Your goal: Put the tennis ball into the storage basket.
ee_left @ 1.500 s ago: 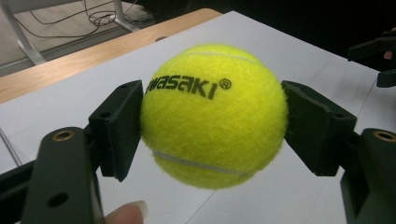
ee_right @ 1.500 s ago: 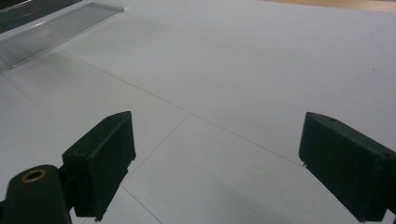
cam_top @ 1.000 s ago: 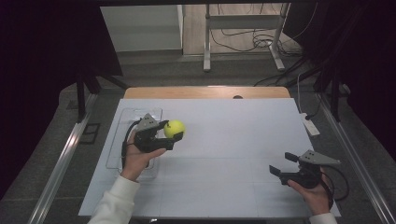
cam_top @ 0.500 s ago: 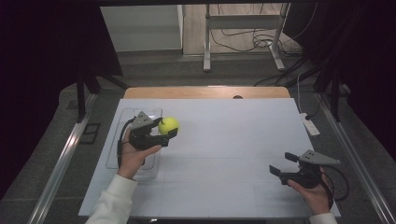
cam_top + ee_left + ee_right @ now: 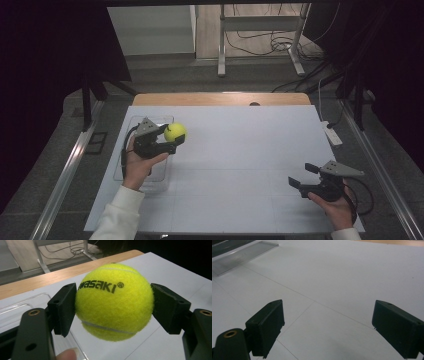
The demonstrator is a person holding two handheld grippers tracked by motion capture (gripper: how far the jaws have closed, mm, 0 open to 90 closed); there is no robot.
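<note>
A dim room with dark curtains at both sides surrounds the desk (image 5: 240, 150), whose white top is bare apart from a clear plastic tray (image 5: 131, 165) near its left edge and a small white device (image 5: 332, 134) at its right edge; cables trail across the floor beyond.

The step in hand looks like the carry: the left hand-held gripper (image 5: 172, 142) has a yellow tennis ball (image 5: 175, 132) clamped between its jaws, lifted off the desk. In the left gripper view the ball (image 5: 114, 301) sits squarely between the two black pads (image 5: 63, 308), each pressing a side of the felt, with the printed lettering facing the camera. The jaws are closed as far as the ball lets them, so this is a firm hold, not a loose cradle. The tray lies directly under and behind this hand-held gripper, towards the person's wrist, and its clear rim (image 5: 30, 298) shows just to the left of the ball.

The right hand-held gripper (image 5: 300, 175) rests low over the desk's near right corner, well apart from the ball. Its jaws stand wide and hold nothing; only the bare white surface (image 5: 332, 277) lies between and ahead of them, with the tray's edge (image 5: 244, 253) far off at upper left.

Judging by this, the next move calls for bringing the ball down over its destination, likely the tray just beneath, keeping the squeeze steady until the ball is low and settled, then easing the jaws apart so that it doesn't roll off.
</note>
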